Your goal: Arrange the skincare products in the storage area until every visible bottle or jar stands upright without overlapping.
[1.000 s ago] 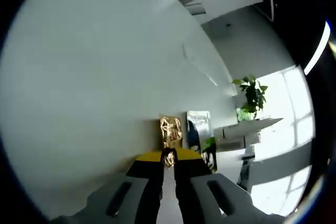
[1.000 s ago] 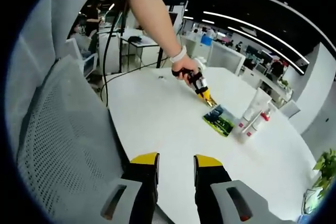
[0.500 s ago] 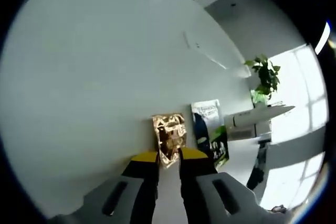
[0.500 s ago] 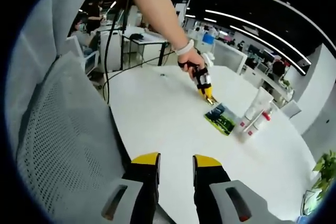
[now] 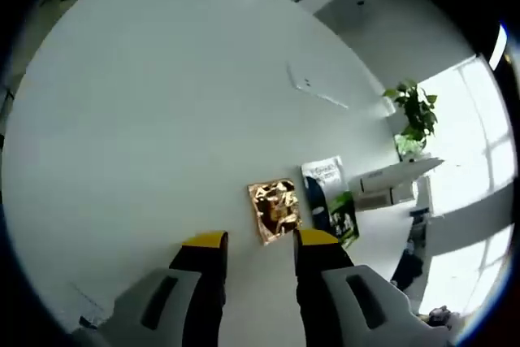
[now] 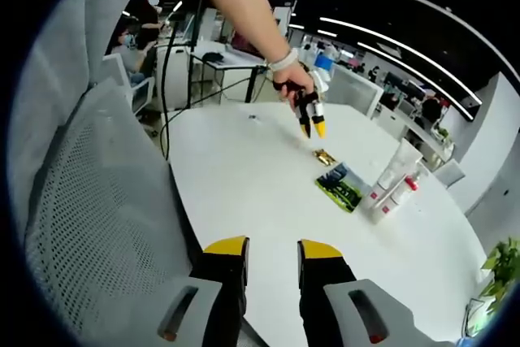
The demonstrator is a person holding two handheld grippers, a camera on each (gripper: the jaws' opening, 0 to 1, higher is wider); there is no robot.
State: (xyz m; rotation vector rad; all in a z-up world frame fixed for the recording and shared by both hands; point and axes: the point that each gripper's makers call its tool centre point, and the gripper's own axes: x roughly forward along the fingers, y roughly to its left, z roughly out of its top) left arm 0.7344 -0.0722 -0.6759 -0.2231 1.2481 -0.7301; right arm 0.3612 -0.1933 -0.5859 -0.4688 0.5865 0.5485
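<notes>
Left gripper view | left gripper (image 5: 258, 241) jaws wide, empty, above gold sachet (image 5: 275, 210) lying flat lower centre | right gripper (image 6: 272, 252) jaws parted, idle

Bright, window (image 5: 475, 144) glare, fisheye-warped edges

The print on the green-and-white sachet (image 5: 329, 205) is too small to read
</notes>
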